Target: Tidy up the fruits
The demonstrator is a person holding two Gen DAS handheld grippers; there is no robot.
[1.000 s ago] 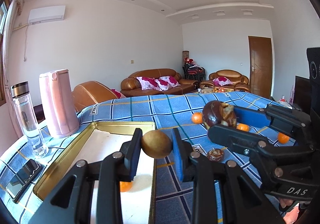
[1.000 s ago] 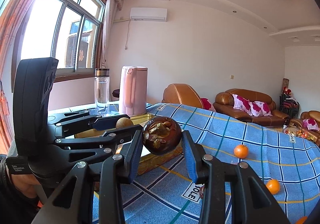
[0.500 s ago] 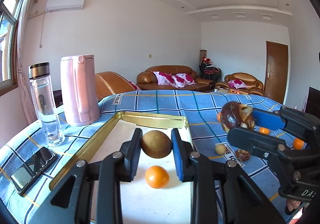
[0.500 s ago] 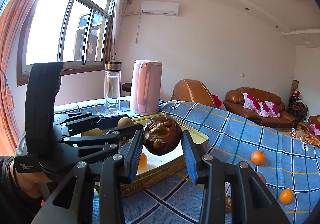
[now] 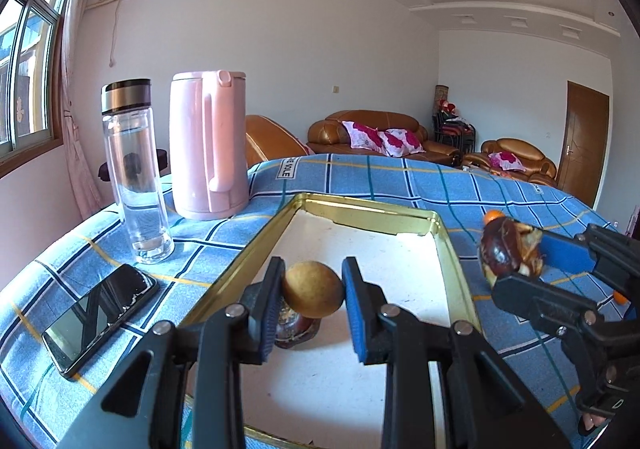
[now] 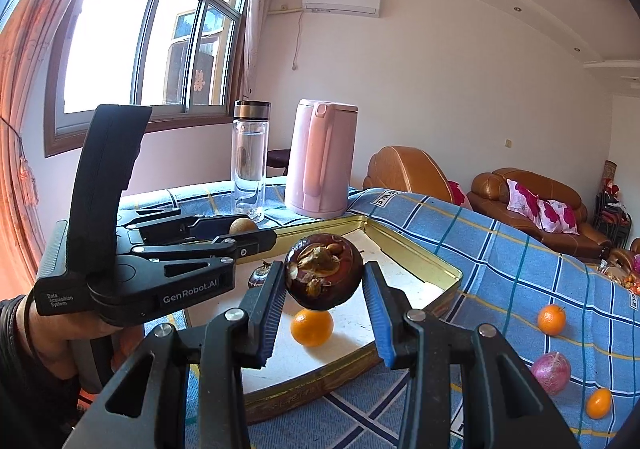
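My left gripper [image 5: 313,295] is shut on a round tan fruit [image 5: 313,289] and holds it above the gold tin tray [image 5: 368,211]; it also shows in the right wrist view [image 6: 240,229]. My right gripper [image 6: 324,291] is shut on a dark mangosteen [image 6: 324,276] above the tray's near side [image 6: 416,249]; it shows at the right of the left wrist view [image 5: 510,251]. In the tray lie another mangosteen [image 5: 294,325] [image 6: 259,276] and an orange [image 6: 311,327].
A pink kettle [image 5: 208,145] and a glass bottle [image 5: 134,173] stand left of the tray, with a phone [image 5: 100,313] lying nearer. Two oranges [image 6: 551,319] [image 6: 599,403] and a pinkish-purple fruit [image 6: 551,371] lie on the blue checked cloth to the right.
Both grippers moved left over the tray with their fruits still held. A mangosteen in the tray has come into view under the left gripper.
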